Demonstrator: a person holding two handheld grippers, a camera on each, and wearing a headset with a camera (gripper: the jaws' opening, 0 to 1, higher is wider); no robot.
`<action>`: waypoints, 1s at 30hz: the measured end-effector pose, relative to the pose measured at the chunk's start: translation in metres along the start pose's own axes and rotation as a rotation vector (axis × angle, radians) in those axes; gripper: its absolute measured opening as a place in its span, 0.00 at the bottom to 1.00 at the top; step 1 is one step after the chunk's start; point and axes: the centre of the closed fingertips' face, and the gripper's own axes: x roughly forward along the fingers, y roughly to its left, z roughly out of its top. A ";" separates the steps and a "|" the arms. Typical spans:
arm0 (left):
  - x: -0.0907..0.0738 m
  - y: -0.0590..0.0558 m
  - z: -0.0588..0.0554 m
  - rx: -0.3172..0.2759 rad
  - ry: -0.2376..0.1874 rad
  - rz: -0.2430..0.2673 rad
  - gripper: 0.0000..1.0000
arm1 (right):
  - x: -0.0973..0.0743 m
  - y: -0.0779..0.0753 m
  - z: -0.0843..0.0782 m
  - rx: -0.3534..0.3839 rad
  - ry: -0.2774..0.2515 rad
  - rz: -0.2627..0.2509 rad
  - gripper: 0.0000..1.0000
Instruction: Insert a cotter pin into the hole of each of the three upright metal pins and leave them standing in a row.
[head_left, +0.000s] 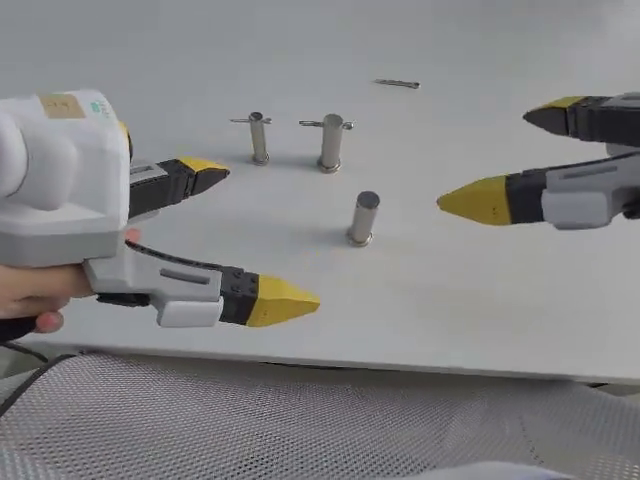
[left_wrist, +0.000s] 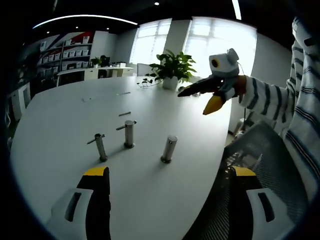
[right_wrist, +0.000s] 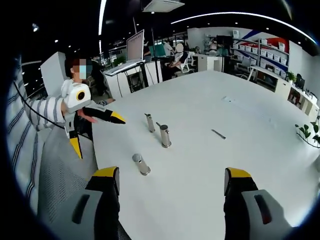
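Three pins stand upright on the white table (head_left: 500, 320). Left pin (head_left: 259, 137) and middle pin (head_left: 331, 142) are side by side in the upper centre of the head view. Left pin has a fitted cotter (head_left: 243, 120) across its top, middle pin a second cotter (head_left: 346, 125). Third pin (head_left: 364, 218) stands lower, just right of centre, out of line with those two. Loose cotter (head_left: 397, 84) lies flat near the top edge, well apart from all pins.

Left gripper (head_left: 273, 235) is at frame left, held by a hand (head_left: 35, 290). Its jaws are spread wide and empty, tips pointing right, short of the pins. Right gripper (head_left: 482, 160) is at the right edge, jaws likewise wide apart and empty, tips pointing left, clear of the third pin.

Grey mesh (head_left: 300, 420) runs along the bottom edge. In the left gripper view a striped sleeve (left_wrist: 270, 100) sits behind the right gripper, upper right.
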 end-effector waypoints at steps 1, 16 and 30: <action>-0.001 -0.001 0.000 -0.002 0.000 -0.001 0.99 | 0.002 -0.006 -0.001 -0.030 0.033 0.006 0.85; -0.008 -0.002 -0.001 -0.018 -0.007 0.028 0.99 | 0.023 -0.067 0.035 -0.450 0.229 0.034 0.58; 0.001 -0.017 0.010 -0.029 -0.023 0.029 0.99 | 0.096 -0.100 0.039 -0.554 0.383 0.158 0.30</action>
